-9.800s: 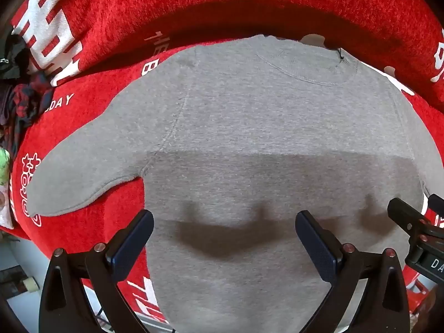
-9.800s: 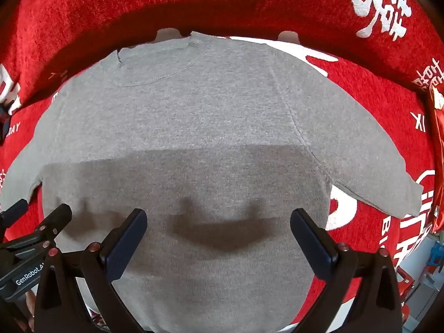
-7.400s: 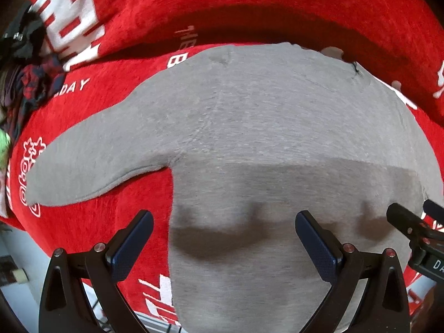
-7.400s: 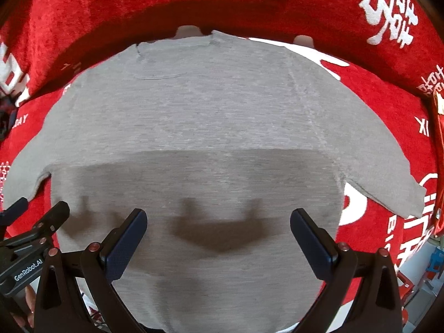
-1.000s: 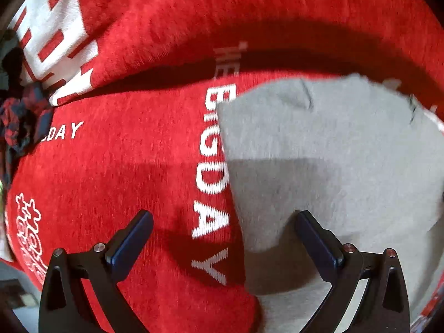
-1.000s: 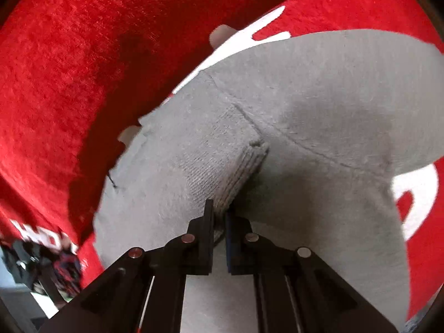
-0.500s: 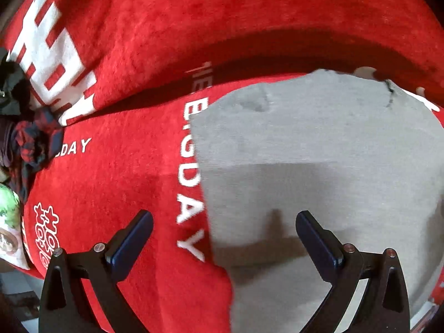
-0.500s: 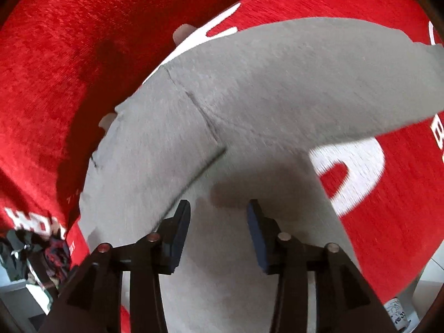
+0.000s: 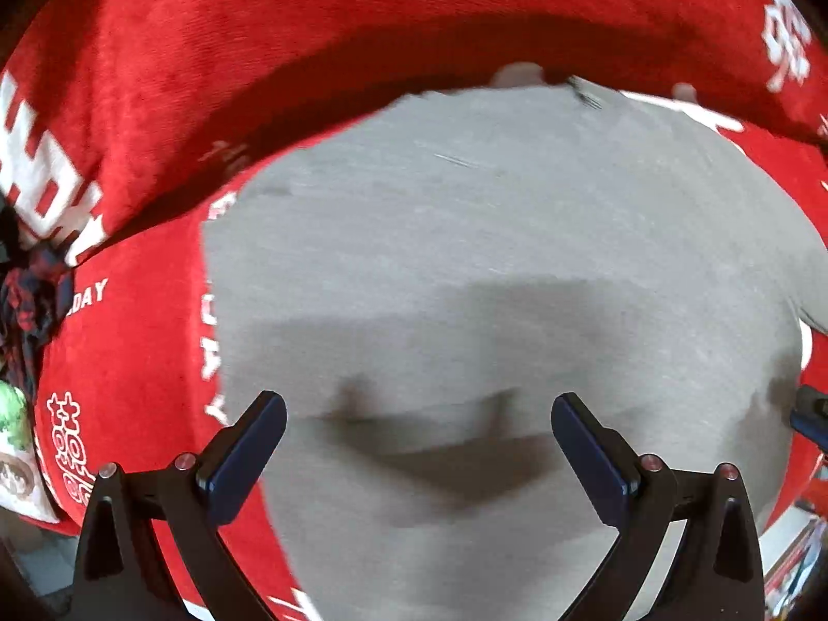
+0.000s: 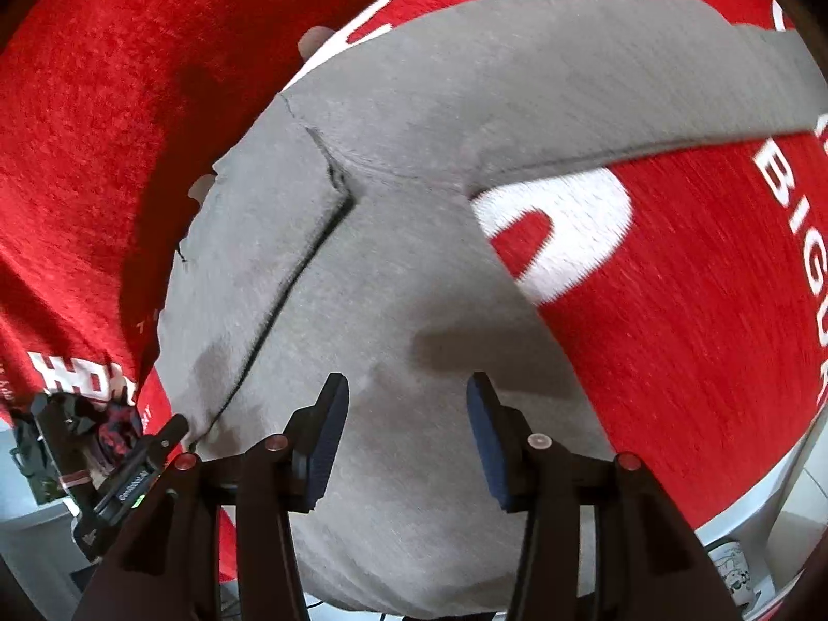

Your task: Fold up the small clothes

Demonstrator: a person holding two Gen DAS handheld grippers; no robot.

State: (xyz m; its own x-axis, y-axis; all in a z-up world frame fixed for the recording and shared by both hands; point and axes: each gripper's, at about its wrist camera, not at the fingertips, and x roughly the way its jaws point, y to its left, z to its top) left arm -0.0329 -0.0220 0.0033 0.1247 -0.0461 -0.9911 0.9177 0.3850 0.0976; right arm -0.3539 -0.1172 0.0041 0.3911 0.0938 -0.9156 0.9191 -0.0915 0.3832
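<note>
A grey sweatshirt point(image 9: 491, 279) lies flat on a red blanket point(image 9: 129, 352) with white lettering. Its left sleeve is folded over the body; the folded flap's edge shows in the right wrist view point(image 10: 290, 279). The other sleeve point(image 10: 647, 83) stretches out to the right. My left gripper point(image 9: 416, 445) is open and empty above the lower body of the sweatshirt. My right gripper point(image 10: 406, 434) is open and empty above the sweatshirt point(image 10: 414, 269), just right of the folded flap.
The red blanket rises into a backrest point(image 9: 362, 26) behind the sweatshirt. A dark plaid bundle of clothes point(image 9: 26, 300) lies at the far left. The left gripper shows in the right wrist view point(image 10: 129, 471). Floor and small items point(image 10: 735, 574) lie past the front edge.
My right gripper let go of the folded sleeve, opened and drew back from it. My left gripper moved right, so it now hangs over the sweatshirt body.
</note>
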